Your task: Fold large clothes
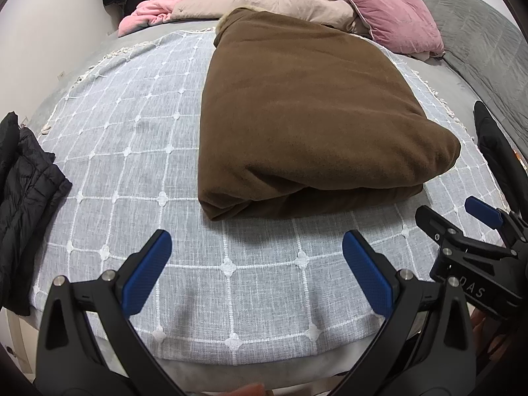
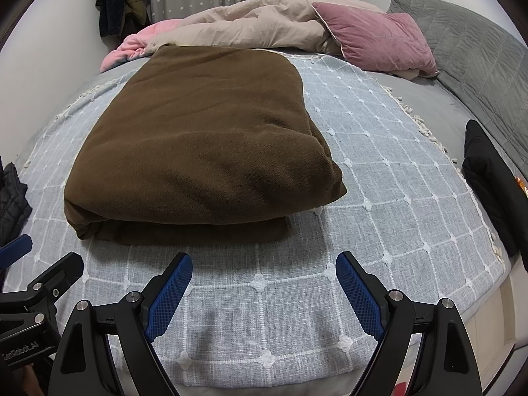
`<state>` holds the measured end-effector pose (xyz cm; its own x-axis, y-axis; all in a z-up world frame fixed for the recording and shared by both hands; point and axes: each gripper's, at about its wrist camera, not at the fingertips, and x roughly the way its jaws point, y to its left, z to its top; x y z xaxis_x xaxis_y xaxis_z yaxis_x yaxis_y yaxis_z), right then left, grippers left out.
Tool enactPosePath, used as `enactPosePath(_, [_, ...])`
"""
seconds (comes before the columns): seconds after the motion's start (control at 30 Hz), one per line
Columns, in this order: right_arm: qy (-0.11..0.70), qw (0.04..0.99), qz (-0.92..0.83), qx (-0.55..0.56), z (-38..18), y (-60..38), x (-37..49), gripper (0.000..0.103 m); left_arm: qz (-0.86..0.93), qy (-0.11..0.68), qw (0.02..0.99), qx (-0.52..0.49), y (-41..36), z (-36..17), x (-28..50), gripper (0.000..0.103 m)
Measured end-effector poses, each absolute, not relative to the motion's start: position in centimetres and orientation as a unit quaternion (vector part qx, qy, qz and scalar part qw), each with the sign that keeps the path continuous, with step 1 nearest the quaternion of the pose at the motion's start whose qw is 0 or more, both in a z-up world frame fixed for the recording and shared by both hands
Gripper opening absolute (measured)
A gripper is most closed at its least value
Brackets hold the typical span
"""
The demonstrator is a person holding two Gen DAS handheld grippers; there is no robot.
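Note:
A large brown garment (image 1: 307,112) lies folded into a thick rectangle on the grey checked bedspread (image 1: 138,151); it also shows in the right wrist view (image 2: 204,145). My left gripper (image 1: 257,257) is open and empty, hovering over the bedspread just short of the garment's near edge. My right gripper (image 2: 264,277) is open and empty, also just in front of the near edge. The right gripper shows at the right of the left wrist view (image 1: 462,224), and the left gripper at the lower left of the right wrist view (image 2: 39,264).
A black quilted jacket (image 1: 23,211) lies at the bed's left edge and a black garment (image 2: 491,178) at the right edge. A beige duvet (image 2: 257,23), pink blanket (image 1: 155,13), pink pillow (image 2: 379,39) and grey pillow (image 2: 468,43) lie at the back.

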<state>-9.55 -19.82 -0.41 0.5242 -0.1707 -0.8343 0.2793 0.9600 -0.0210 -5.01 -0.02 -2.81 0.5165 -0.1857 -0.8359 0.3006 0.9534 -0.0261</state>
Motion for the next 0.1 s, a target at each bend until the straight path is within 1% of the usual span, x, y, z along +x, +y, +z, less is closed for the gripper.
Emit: enactPosePath(0.1, [0.471, 0.871, -0.127, 0.058, -0.62, -19.66, -9.65, 0.090, -0.138, 0.471, 0.869, 0.059, 0.20, -2.79, -4.83, 0.103])
